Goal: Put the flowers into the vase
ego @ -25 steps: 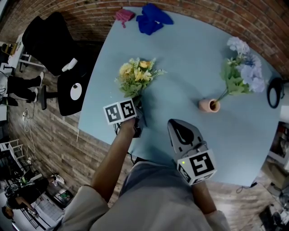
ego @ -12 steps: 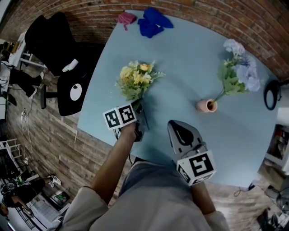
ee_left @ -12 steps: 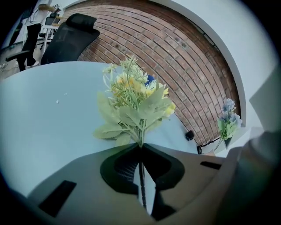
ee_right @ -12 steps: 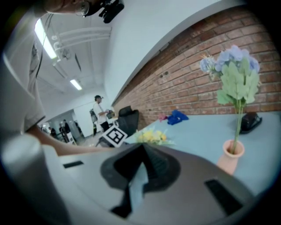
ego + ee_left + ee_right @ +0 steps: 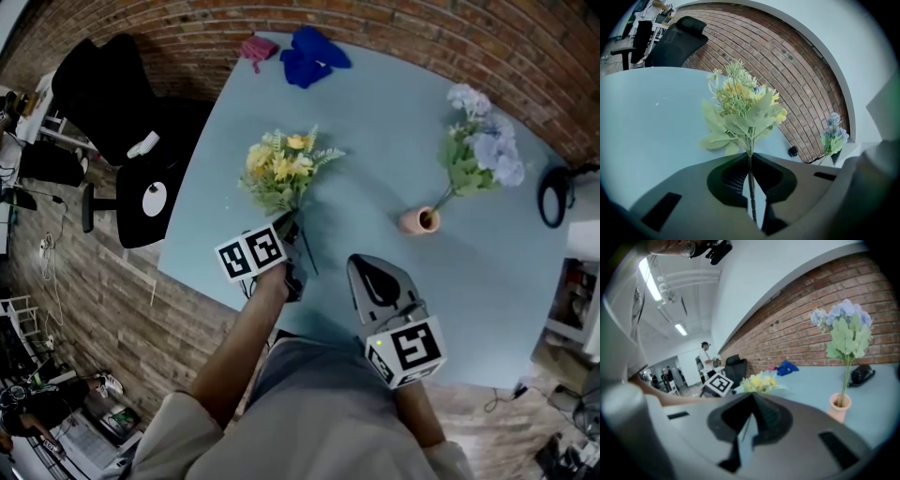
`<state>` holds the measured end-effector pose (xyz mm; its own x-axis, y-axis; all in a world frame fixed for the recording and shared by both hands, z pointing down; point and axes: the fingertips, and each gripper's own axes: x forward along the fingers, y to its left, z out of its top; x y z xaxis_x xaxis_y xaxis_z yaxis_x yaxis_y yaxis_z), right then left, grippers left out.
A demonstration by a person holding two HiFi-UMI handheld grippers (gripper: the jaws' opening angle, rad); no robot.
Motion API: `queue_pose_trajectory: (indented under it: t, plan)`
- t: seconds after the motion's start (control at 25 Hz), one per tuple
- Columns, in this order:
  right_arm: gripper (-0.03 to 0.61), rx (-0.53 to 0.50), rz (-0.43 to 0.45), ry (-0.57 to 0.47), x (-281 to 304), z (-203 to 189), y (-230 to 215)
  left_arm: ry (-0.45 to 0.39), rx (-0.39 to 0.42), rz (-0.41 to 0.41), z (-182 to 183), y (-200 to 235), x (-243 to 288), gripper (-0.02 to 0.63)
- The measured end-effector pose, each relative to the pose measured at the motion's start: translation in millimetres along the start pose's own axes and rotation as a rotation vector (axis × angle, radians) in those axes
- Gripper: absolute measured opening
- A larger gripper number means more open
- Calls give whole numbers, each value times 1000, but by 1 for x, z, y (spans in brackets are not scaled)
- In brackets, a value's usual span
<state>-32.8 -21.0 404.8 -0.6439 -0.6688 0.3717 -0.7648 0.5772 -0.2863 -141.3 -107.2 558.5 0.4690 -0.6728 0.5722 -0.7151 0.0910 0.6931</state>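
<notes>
The yellow flowers (image 5: 281, 172) look light but top-heavy on one thin, wiry stem (image 5: 751, 187). My left gripper (image 5: 288, 222) pinches it low down, over the surface (image 5: 375, 141), and I judge the bunch could swivel. The vase (image 5: 418, 220) stands well apart. My right gripper (image 5: 359, 262) is closed and empty.

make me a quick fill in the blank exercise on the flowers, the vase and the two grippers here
1. The left gripper is shut on the stem of the ____ bunch of flowers.
2. The right gripper is shut and holds ____.
3. The pale blue flowers stand in the pink vase, which is nearer the ____ gripper.

Missing words: yellow; nothing; right
</notes>
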Motion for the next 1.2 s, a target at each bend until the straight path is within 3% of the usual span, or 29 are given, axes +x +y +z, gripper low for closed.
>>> queue_pose_trajectory:
  t: [0.72, 1.2]
  plan:
    - [23, -23, -43, -68, -31, 19, -3, -100, 51, -173, 21, -91, -25, 41]
    - [23, -28, -84, -115, -53, 31, -8, -141, 74, -243, 27, -141, -25, 41]
